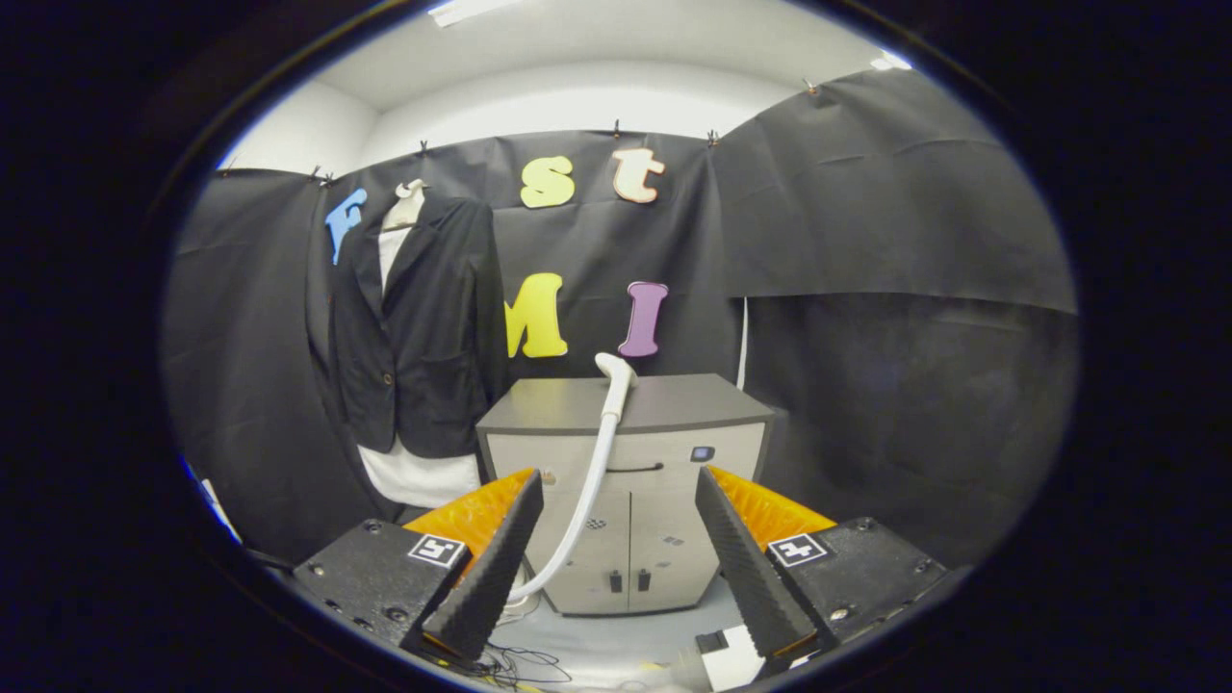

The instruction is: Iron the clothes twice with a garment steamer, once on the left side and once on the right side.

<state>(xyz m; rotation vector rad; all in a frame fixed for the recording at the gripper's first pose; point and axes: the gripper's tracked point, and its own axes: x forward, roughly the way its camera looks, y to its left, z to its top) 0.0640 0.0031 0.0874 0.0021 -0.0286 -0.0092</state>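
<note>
Here the gripper (616,549) is wide open and holds nothing, the steamer head (616,371) on the cabinet (674,404) lying at 12 o'clock beyond the fingers, its hose upright, the jacket (419,327) at 10 o'clock.

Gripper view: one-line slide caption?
Open gripper faces the steamer leaning on a grey cabinet, jaws empty; black jacket hangs beyond, beside the cabinet.

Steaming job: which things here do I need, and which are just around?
Needed: steamer with hose ahead of the open, empty hand-held gripper; jacket over white shirt, hanging beside the cabinet.
Just around: cabinet, floor cables.
</note>
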